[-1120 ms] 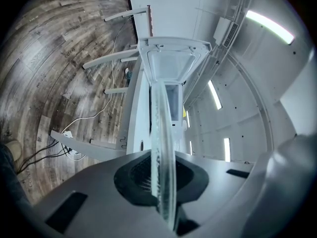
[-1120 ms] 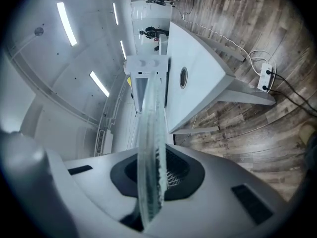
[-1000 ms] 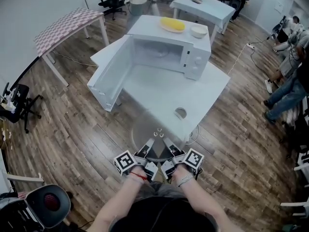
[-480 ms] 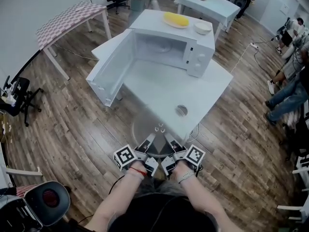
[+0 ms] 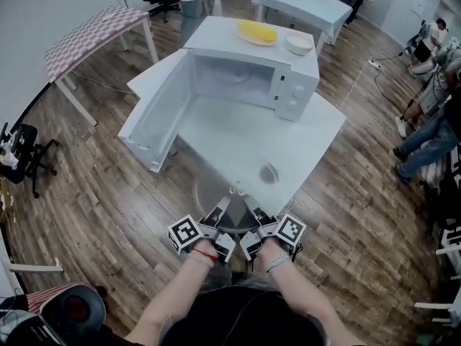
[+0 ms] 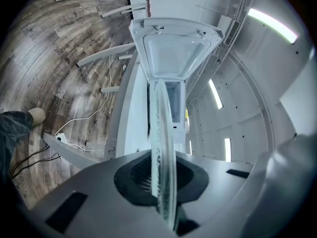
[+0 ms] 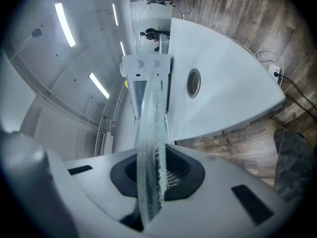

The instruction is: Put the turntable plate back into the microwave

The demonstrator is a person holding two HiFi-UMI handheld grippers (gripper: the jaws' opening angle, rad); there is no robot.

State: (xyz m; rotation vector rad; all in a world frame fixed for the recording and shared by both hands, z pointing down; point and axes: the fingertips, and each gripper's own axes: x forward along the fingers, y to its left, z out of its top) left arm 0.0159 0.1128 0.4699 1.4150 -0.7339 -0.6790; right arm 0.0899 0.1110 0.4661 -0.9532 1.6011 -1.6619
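Both claws are clamped on the near rim of the plate (image 5: 210,193). The left claw (image 5: 229,195) and right claw (image 5: 243,195) sit just beside each other at the plate's 6 o'clock. In each gripper view the glass edge runs right down the middle, with the jaws closed onto it from either face, so neither one is holding anything else. My guess on why both grab the same side: the glass is wide and slick, and one claw pinching a single spot would let it twist or droop. Two grips close together keep it about level, and the whole far edge is free to go in first. Right now the plate hangs out front at around counter height, its far part over the near corner of the counter (image 5: 245,143), well apart from the microwave (image 5: 245,78). The microwave is dead ahead at 12 o'clock at the back of the counter. Its door (image 5: 155,117) is swung wide out toward 10 o'clock, so the opening faces the person and the way in looks clear. There's a cable hole (image 5: 269,172) in the counter at about 1 o'clock from the claws, nothing in the way really. On top of the microwave sit a yellow dish (image 5: 257,32) and a bowl (image 5: 298,45), which don't matter here. I'd say the carry is barely started, and the whole counter has to be crossed before the plate can go down inside.
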